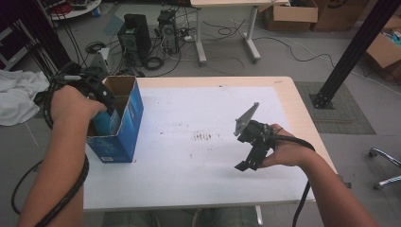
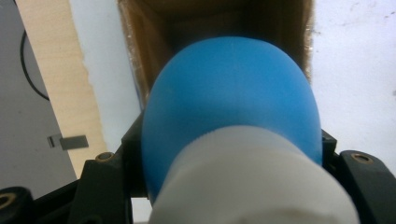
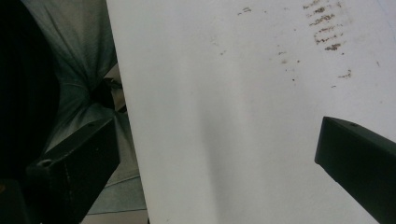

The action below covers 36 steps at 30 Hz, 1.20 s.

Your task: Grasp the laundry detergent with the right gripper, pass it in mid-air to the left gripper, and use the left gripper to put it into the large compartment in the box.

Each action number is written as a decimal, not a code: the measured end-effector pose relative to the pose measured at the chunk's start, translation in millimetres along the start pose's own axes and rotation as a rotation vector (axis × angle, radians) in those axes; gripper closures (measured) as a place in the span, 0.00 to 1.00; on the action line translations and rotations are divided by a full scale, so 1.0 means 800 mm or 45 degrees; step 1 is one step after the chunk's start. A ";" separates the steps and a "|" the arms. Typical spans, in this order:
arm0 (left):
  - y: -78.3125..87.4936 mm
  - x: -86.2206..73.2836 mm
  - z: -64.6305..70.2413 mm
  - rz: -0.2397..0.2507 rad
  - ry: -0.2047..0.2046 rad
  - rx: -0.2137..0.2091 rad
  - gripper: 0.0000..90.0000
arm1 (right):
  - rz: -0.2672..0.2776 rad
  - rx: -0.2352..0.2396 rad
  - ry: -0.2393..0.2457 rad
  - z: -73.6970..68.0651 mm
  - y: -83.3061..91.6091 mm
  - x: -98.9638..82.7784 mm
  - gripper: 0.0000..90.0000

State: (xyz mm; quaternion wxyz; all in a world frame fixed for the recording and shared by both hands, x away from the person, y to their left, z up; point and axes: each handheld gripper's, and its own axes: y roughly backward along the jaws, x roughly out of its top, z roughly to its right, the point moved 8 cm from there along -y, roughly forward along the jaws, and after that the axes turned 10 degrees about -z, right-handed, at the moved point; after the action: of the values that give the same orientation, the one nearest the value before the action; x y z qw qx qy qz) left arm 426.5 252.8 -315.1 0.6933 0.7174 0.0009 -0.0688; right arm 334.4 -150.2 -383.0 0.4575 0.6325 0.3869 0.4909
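Observation:
An open blue cardboard box point(image 1: 124, 123) stands at the table's left edge. My left gripper point(image 1: 107, 109) reaches down into its open top, shut on a blue bottle point(image 1: 103, 122) with a white cap. In the left gripper view the blue bottle point(image 2: 233, 102) and its white cap point(image 2: 252, 182) sit between the black fingers point(image 2: 105, 177), with the box's brown inside point(image 2: 140, 42) just beyond. My right gripper point(image 1: 245, 163) rests low over the white mat at the right. In the right gripper view it point(image 3: 215, 154) is open, with nothing between the jaws.
The white mat point(image 1: 203, 184) carries brown smudges point(image 1: 203, 136) at its middle. Off the table lie a white cloth point(image 1: 16, 94) at the left, computer towers point(image 1: 135, 35) behind the box, a black post point(image 1: 350, 52) and cardboard boxes point(image 1: 291, 14) at the back right.

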 end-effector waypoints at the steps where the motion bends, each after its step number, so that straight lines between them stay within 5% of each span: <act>1: -0.005 0.001 0.000 0.006 -0.002 0.002 0.44 | 0.001 -0.002 0.000 0.000 0.000 0.000 0.00; 12: -0.052 0.010 0.003 -0.022 -0.011 0.013 0.43 | -0.005 0.013 -0.026 0.002 -0.006 -0.008 0.00; 36: -0.068 0.014 0.003 -0.018 0.006 0.002 0.43 | -0.005 0.012 -0.033 0.001 -0.006 -0.010 0.00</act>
State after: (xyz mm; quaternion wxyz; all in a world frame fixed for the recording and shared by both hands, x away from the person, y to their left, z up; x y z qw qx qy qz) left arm 431.8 251.8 -370.3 0.6921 0.7181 0.0075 -0.0719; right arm 333.5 -156.6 -389.7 0.4604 0.6402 0.3847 0.4798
